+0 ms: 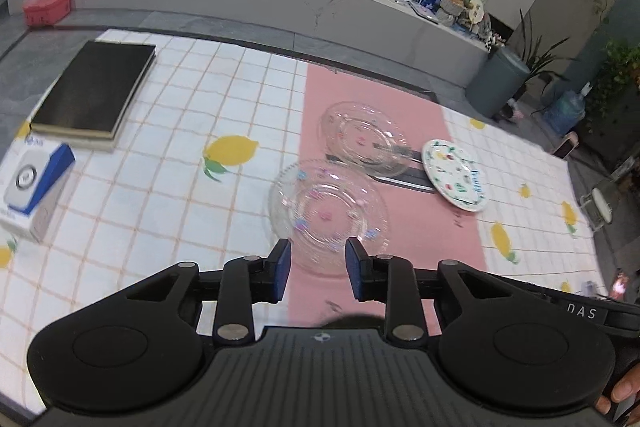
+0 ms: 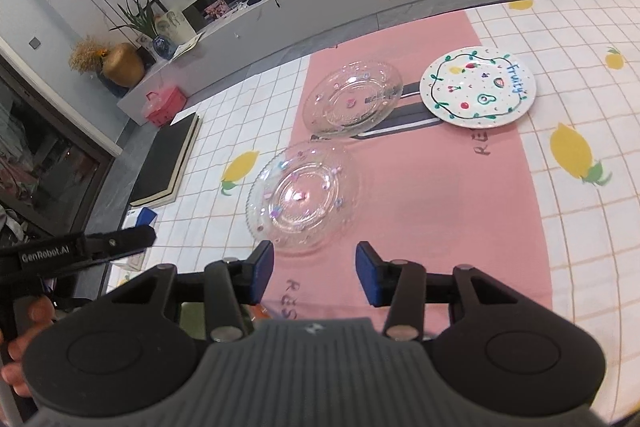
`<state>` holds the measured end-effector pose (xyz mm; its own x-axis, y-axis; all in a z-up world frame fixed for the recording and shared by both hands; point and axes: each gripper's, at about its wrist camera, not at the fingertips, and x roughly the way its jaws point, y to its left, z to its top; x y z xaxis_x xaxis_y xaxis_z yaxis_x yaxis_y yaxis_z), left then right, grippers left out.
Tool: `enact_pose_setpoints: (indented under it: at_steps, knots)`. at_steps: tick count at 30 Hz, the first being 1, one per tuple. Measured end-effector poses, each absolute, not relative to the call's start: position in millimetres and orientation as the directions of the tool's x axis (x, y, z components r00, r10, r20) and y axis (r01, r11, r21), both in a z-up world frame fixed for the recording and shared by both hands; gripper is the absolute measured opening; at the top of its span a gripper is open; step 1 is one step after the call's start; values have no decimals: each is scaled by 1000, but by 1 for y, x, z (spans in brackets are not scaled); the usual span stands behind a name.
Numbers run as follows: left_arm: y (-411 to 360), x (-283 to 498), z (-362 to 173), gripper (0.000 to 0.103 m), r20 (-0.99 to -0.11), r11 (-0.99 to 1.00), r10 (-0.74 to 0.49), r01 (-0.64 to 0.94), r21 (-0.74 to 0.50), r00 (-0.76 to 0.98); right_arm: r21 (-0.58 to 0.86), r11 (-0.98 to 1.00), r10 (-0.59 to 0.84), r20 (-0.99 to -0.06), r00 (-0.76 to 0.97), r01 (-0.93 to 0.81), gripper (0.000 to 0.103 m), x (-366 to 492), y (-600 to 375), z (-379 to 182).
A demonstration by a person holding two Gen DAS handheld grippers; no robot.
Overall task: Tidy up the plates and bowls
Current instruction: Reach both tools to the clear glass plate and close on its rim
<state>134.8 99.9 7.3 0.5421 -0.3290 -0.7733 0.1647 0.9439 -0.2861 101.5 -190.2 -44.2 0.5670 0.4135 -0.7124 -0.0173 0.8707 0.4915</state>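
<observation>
Glass plate [image 1: 328, 215] below parted left gripper [image 1: 318, 267]

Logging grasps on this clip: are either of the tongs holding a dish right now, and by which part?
Nothing is held. Left tongs and right tongs both stand open, short of the near glass plate.

Two clear glass plates [image 2: 304, 195] [image 2: 352, 99], one white painted plate [image 2: 478, 87] (fruit pattern), one black book [image 1: 94, 93].

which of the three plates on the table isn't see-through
The white ceramic plate with painted fruits and the word Fruity. The two clear glass plates beside it show the pink cloth through them.
</observation>
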Motion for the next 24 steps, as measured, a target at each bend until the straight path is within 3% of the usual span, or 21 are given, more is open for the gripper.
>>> enact_pose_setpoints:
  at_steps: [10,24]
  knots:
    - [97,175,-27,36,-768,933,-353,257,-250,535,466,883,420,-732,536,-56,42,146,-177,-86]
    - [106,229,-92,40,-799,931,-364,207,-300,479,482,876,413,-757,506,6,41,200,-179,-128]
